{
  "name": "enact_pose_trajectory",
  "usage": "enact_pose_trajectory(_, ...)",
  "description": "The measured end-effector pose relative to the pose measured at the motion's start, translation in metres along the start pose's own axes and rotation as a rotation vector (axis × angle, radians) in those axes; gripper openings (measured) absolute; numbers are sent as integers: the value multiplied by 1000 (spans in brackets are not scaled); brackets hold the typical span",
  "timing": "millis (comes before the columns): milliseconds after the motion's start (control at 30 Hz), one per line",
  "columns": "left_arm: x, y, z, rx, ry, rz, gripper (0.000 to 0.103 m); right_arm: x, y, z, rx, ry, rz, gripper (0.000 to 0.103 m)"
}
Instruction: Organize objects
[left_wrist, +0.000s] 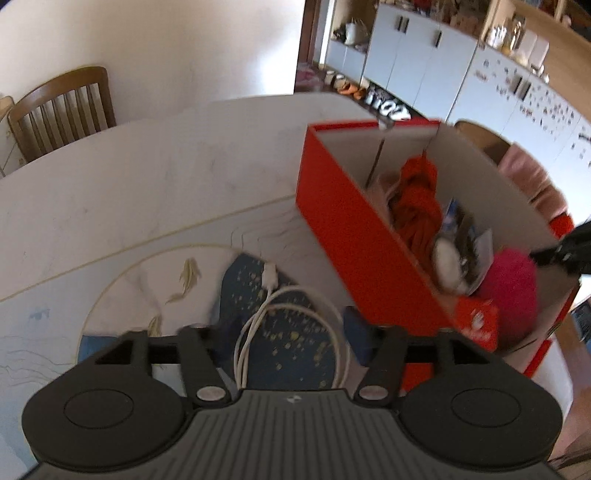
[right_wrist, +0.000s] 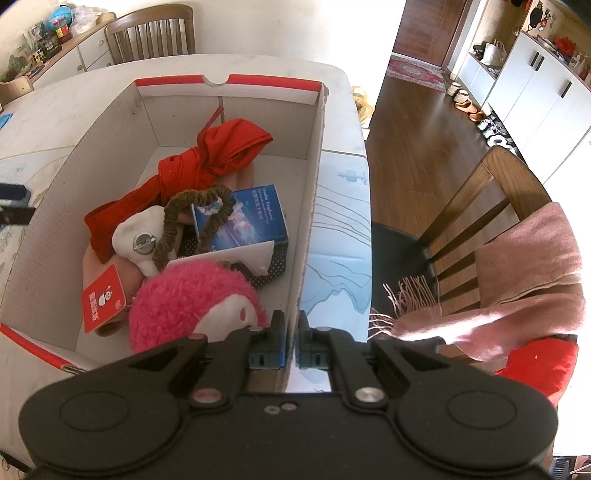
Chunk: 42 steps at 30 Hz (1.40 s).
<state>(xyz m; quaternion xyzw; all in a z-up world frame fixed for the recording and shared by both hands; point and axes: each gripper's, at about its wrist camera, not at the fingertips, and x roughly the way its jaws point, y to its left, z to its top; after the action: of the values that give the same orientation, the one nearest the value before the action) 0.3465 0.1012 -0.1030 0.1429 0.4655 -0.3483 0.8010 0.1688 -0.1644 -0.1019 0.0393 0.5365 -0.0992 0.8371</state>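
While both grippers sit low at the near edge, nearest first:
right gripper (right_wrist: 291, 345): mine, jaws pinched tight onto the near right wall of the red box (right_wrist: 314, 173); blue pads press the cardboard from both sides.
left gripper (left_wrist: 284, 339): mine, jaws spread wide, nothing between them; it hangs over the white cable (left_wrist: 291, 325).
white cable: coiled loosely on a dark blue speckled mat (left_wrist: 280, 295), plug end pointing away from me, just left of the box.
pink plush (right_wrist: 188, 299): inside the box at the near end, touching a red card (right_wrist: 103, 299) on its left.
blue carton (right_wrist: 243, 218): mid box, a brown scrunchie (right_wrist: 192, 221) draped over it, a white soft piece (right_wrist: 136, 236) beside it.
red cloth (right_wrist: 207, 162): knotted, toward the far end of the box.
red box: open top, on the right part of the surface (left_wrist: 110, 192), looks tilted in the left wrist view.
far: wooden chair (left_wrist: 62, 110) behind the surface; pink scarf (right_wrist: 517, 273) over another chair on the right.
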Motion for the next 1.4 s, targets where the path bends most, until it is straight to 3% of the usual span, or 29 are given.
enact_pose_trajectory(200,29,3,-10,41,62,44,62,0,0,0,0,0,0,5)
enact_pose_trajectory(467,50,13,-15,29,86,79,61,0,0,-2,4,2,0,5)
enact_pose_trajectory(633,57,11,-15,48,101,103,39,1,0,-3,6,3,0,5)
enact_pose_trajectory(967,62,12,-13,43,119,126,11,1,0,-3,4,1,-1,5)
enact_pose_trajectory(1167,55,12,-14,29,100,133,3,0,-3,-4,8,0,-4,5)
enact_pose_trajectory(1400,21,12,-16,1,1,119,3,-1,-3,-4,6,-1,-6,4)
